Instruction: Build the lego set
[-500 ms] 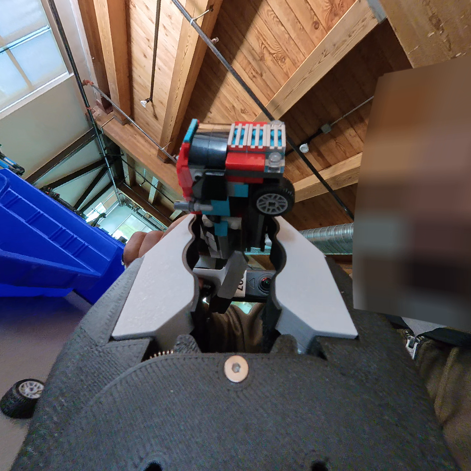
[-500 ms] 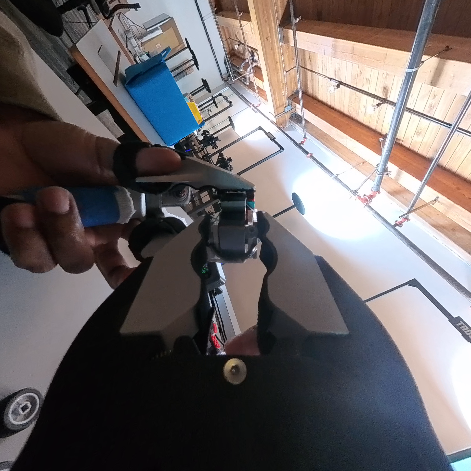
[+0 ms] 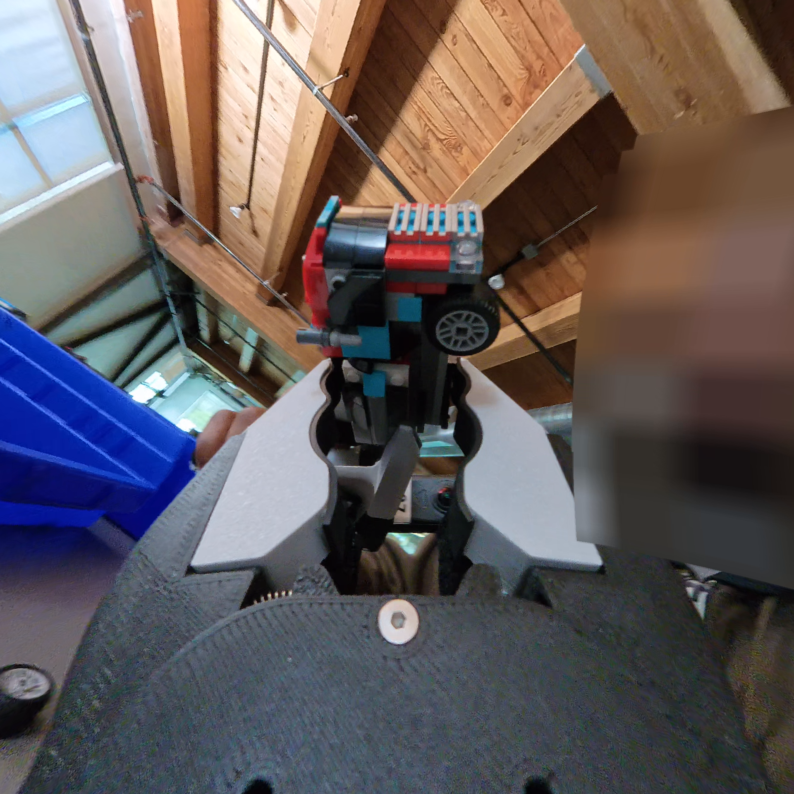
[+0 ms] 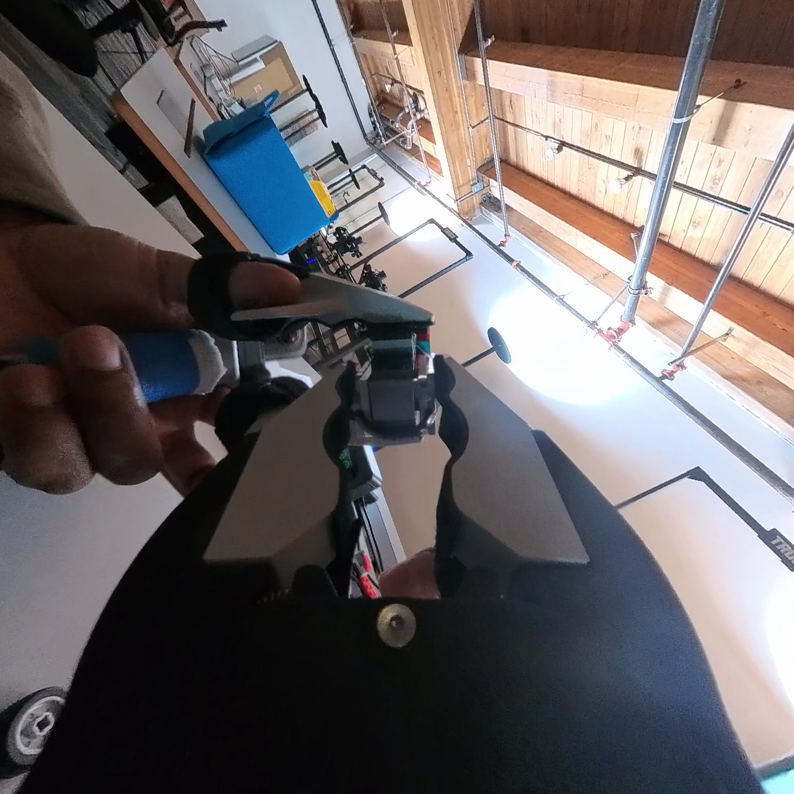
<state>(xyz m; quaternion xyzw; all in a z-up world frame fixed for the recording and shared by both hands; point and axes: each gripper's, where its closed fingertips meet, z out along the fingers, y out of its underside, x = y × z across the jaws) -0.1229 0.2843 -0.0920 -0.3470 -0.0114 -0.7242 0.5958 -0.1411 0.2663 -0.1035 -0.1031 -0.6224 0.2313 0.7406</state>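
Observation:
A toy brick car (image 3: 386, 279) in red, teal, black and grey stands on end in the left wrist view, with one black wheel (image 3: 466, 328) on its right side and a bare grey axle pin (image 3: 326, 337) on its left. My left gripper (image 3: 395, 374) is shut on the car's lower body. My right gripper (image 4: 393, 374) is shut on the car's grey and black end (image 4: 393, 404). One finger of the right gripper (image 3: 393, 472) shows below the car in the left wrist view. The left gripper's upper finger (image 4: 343, 305) lies on the car in the right wrist view, and its other finger is hidden.
A loose black wheel (image 3: 23, 700) lies on the table at the lower left, and also shows in the right wrist view (image 4: 32, 730). A blue bin (image 3: 64, 429) stands to the left. A person's hand (image 4: 86, 365) grips the left gripper's blue handle. Wooden ceiling beams are overhead. The grippers are tip to tip, or close to it.
The left gripper's fingers have closed in a little on the car's body. The right gripper keeps its hold, and the car has barely moved.

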